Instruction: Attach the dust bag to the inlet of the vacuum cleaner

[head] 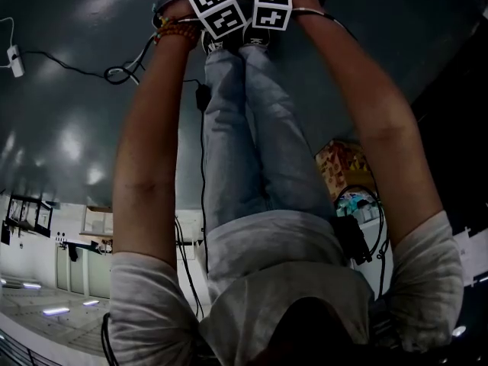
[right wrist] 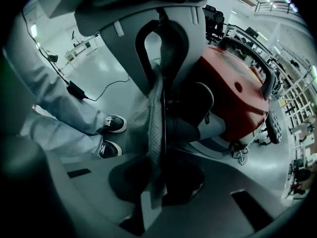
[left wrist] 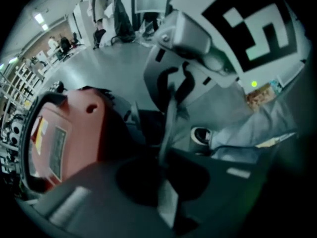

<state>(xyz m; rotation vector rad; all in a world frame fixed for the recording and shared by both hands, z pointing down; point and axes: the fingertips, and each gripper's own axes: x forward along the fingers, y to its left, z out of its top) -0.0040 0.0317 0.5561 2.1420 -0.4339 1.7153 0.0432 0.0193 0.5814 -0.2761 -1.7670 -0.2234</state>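
Left gripper [left wrist: 166, 162] and right gripper [right wrist: 156, 175], held side by side and pointing steeply down, are each pinched shut on the edge of the grey dust bag [right wrist: 154, 113]. The cloth runs edge-on from one pair of jaws to the other, near the red vacuum cleaner [right wrist: 237, 88] on the floor [right wrist: 104, 68]. The bag appears thin, light and limp, a woven fabric likely to sag and fold rather than hold a shape. Grips close to its mouth, kept apart, should best keep it spread for the inlet [right wrist: 198, 103], which may be the dark round part on the cleaner's near side; the dim view leaves that unsure.
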